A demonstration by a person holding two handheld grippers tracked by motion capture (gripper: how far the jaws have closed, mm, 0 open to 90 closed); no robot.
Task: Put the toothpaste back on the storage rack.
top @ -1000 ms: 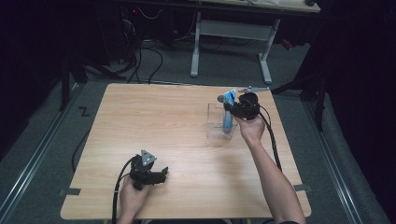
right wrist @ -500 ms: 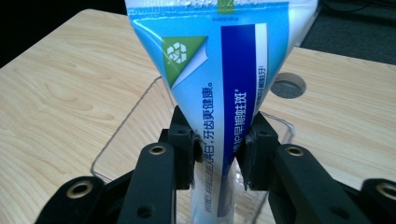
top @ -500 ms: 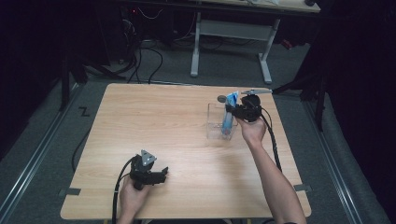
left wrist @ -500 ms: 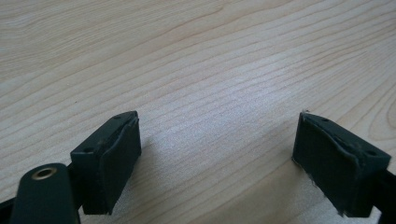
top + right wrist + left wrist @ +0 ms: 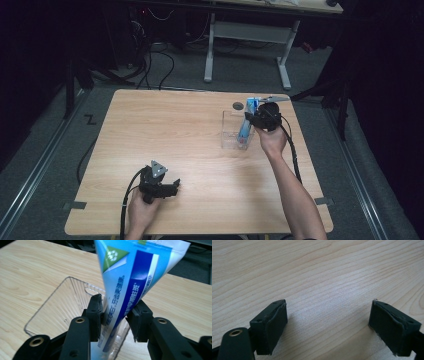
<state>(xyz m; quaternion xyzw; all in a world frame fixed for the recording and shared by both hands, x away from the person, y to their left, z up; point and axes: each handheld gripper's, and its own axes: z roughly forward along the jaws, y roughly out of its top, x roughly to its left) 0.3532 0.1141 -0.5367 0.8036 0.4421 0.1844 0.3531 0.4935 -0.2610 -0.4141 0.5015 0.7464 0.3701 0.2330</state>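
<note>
While the left gripper rests spread and empty at lower left, the right gripper pinches a tube, long axis upright, lower end inside the clear bin right of centre.

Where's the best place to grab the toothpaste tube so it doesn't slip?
Probably the middle of the tube, from above, squeezing its two flat faces. It stands tilted in the clear box, wide crimped end up and lower end down inside, so only the upper part is free. The right gripper already holds it that way, one jaw on each flat face.
</note>
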